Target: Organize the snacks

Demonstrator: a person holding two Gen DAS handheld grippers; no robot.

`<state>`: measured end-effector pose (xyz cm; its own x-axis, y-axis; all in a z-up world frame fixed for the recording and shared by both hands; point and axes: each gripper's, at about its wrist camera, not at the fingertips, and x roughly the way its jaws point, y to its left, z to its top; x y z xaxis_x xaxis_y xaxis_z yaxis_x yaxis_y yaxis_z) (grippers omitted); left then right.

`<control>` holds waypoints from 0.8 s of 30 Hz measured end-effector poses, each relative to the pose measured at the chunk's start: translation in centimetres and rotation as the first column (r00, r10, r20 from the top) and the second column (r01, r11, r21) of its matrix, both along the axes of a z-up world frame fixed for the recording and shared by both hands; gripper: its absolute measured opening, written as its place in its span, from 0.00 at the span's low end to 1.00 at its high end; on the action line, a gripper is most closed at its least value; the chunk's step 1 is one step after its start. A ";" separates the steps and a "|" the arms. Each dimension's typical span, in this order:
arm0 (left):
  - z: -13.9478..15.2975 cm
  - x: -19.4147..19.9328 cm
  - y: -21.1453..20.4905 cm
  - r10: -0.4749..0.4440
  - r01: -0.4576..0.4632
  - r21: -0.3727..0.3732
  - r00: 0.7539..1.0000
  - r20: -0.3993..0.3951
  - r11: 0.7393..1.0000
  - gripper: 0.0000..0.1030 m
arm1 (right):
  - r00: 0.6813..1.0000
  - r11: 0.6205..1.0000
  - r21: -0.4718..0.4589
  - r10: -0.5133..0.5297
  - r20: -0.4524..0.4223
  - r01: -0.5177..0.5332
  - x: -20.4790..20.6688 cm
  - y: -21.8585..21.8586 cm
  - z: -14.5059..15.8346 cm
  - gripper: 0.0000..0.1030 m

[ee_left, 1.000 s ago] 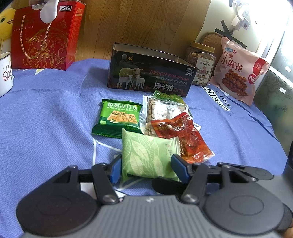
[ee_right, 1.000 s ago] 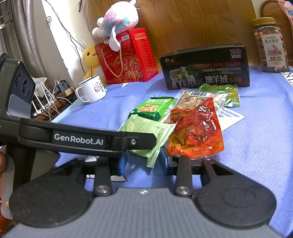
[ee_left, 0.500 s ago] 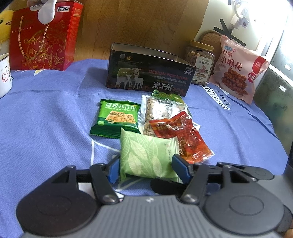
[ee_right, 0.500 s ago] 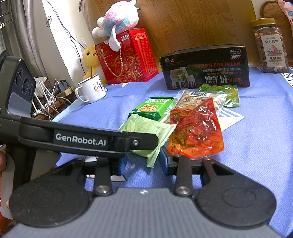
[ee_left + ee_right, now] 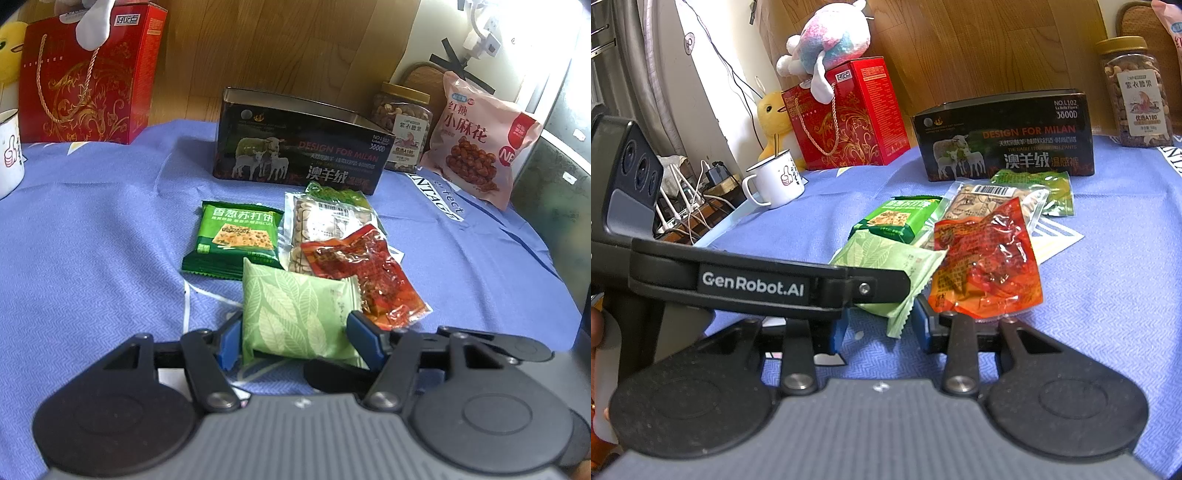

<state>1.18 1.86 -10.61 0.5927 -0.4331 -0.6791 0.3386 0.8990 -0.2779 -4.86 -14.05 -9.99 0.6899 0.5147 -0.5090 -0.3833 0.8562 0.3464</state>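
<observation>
Desk (image 5: 92,236) under blue cloth. On it: snack packets (image 5: 236,236), black tin (image 5: 299,147), red box (image 5: 85,74). Also mug (image 5: 775,177), nut jar (image 5: 1134,92).

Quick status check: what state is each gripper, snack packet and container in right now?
left gripper: open, straddling the leaf packet.
right gripper: open, empty.
leaf packet: sealed, flat on the cloth.
red packet: sealed, overlapping neighbours.
black tin: lidless, upright.
nut jar: capped.

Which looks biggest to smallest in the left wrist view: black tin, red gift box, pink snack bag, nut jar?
1. Black tin
2. Red gift box, close to the tin; its top is cropped, so unsure
3. Pink snack bag
4. Nut jar, partly hidden behind the tin
</observation>
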 end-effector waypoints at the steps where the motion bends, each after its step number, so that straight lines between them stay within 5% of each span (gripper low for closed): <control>1: 0.0 0.0 0.0 0.000 0.000 0.000 1.000 -0.001 1.000 0.58 | 1.000 1.000 0.000 0.000 0.000 0.000 0.0 0.0 0.0 0.39; 24: 0.0 0.0 -0.3 0.001 -0.001 0.012 1.000 0.011 1.000 0.59 | 1.000 1.000 0.015 -0.001 -0.006 0.001 0.1 -0.2 0.0 0.39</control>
<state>1.14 1.54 -10.58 0.6005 -0.4243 -0.6778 0.3410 0.9026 -0.2629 -4.78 -14.26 -10.02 0.6875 0.5219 -0.5050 -0.3807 0.8512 0.3614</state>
